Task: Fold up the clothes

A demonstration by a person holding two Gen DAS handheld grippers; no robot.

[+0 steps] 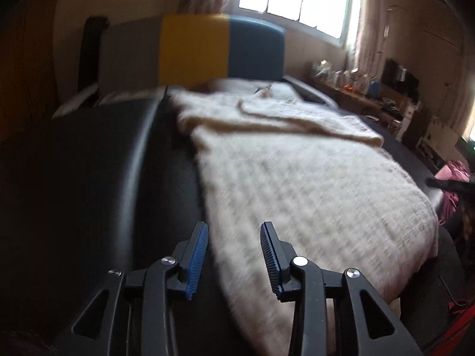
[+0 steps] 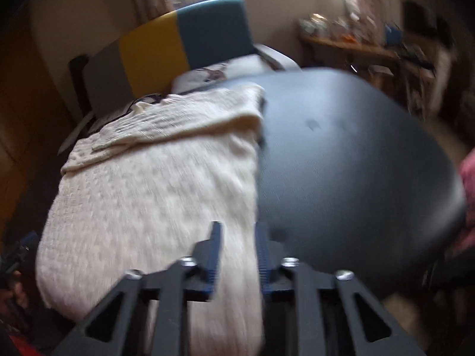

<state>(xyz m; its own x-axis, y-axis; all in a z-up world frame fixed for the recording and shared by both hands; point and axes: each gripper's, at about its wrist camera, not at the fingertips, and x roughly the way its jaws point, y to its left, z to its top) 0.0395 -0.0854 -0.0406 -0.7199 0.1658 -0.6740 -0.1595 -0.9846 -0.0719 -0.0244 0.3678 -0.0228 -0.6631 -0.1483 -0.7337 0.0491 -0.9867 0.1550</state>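
Blue ribbed pads line the left gripper point(image 1: 234, 238), its fingers spread apart over the near left edge of a cream cable-knit sweater point(image 1: 311, 187), not gripping it. That sweater lies flat on a smooth black padded table point(image 1: 104, 160), one sleeve folded across. On the right, the right gripper point(image 2: 237, 237) straddles the sweater's edge, fingers apart. No writing is legible.

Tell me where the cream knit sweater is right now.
The cream knit sweater lies spread on the black padded surface, in front of the yellow and blue headboard. The left tongs straddle its near left edge, the right tongs its near right edge.
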